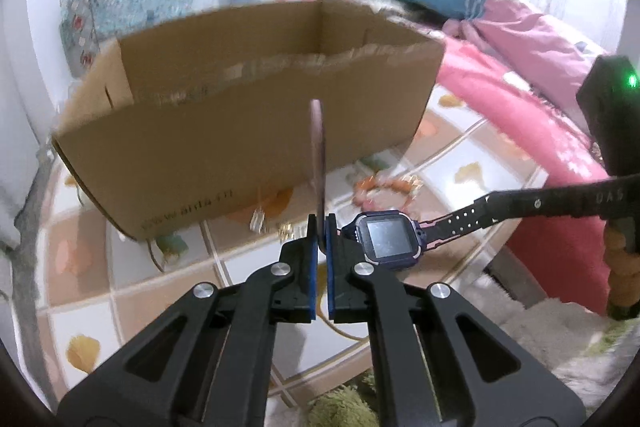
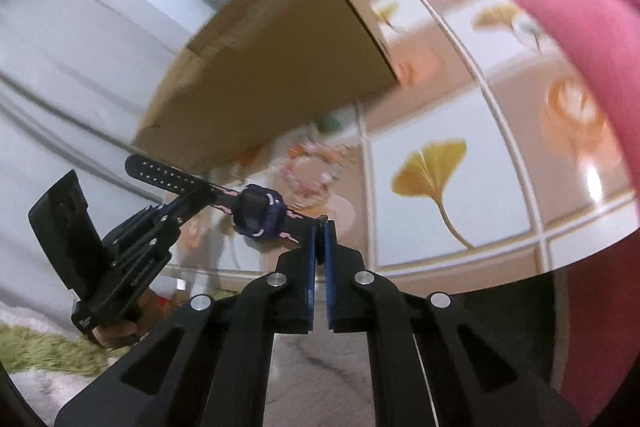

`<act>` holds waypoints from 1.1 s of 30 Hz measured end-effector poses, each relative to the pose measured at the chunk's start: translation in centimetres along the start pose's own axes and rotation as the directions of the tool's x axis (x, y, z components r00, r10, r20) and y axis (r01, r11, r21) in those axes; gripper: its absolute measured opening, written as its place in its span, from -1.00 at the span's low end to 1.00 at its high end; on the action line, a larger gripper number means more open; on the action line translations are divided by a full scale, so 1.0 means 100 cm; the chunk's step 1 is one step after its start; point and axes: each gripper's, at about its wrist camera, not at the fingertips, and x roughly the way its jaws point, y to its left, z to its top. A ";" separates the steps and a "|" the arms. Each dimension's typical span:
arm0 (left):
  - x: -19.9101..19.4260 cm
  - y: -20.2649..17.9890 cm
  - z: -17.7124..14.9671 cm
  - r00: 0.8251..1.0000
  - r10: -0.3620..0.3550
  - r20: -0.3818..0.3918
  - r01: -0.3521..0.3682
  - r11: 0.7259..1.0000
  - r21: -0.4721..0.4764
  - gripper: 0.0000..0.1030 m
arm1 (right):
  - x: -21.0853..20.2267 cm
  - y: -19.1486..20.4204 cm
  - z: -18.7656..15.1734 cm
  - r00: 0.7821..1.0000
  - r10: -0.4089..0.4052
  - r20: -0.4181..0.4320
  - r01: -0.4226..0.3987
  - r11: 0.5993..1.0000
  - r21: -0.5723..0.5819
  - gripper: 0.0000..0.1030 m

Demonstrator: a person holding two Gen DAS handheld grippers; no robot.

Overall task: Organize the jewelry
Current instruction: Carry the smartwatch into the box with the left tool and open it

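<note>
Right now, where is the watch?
The watch hangs above the tiled table, before the cardboard box, one strap in each gripper: left gripper, right gripper.

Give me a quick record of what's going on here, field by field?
Held item: smartwatch, stretched between both tools
Left hand-held gripper: shut on one strap end
Right hand-held gripper: shut on the other strap end
Container: open cardboard box behind the watch
Still on table: beaded bracelet, blurred
Surface: tablecloth with leaf print
</note>
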 end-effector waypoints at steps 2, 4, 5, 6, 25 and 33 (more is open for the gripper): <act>-0.013 0.002 0.009 0.999 -0.021 0.030 0.022 1.000 -0.009 -0.95 | -0.016 0.015 0.008 1.000 -0.006 0.029 0.007 0.999 -0.054 -0.91; -0.030 0.006 0.024 0.997 -0.043 0.065 0.044 0.999 -0.024 -0.95 | -0.034 0.033 0.022 0.997 -0.014 0.072 0.022 0.993 -0.119 -0.92; -0.037 0.008 0.032 0.995 -0.052 0.086 0.055 0.998 -0.033 -0.95 | -0.041 0.040 0.029 0.996 -0.013 0.090 0.026 0.989 -0.147 -0.91; -0.047 0.012 0.044 0.991 -0.062 0.118 0.067 0.997 -0.039 -0.95 | -0.049 0.049 0.039 0.993 -0.014 0.116 0.036 0.982 -0.187 -0.92; 0.127 0.125 0.194 0.952 -0.034 -0.304 -0.046 0.967 -0.251 -0.95 | 0.115 0.068 0.260 0.964 -0.211 -0.161 0.131 0.905 -0.404 -0.91; 0.163 0.146 0.177 0.894 -0.078 -0.441 -0.092 0.932 -0.351 -0.73 | 0.152 0.063 0.276 0.917 -0.353 -0.183 0.235 0.852 -0.467 -0.91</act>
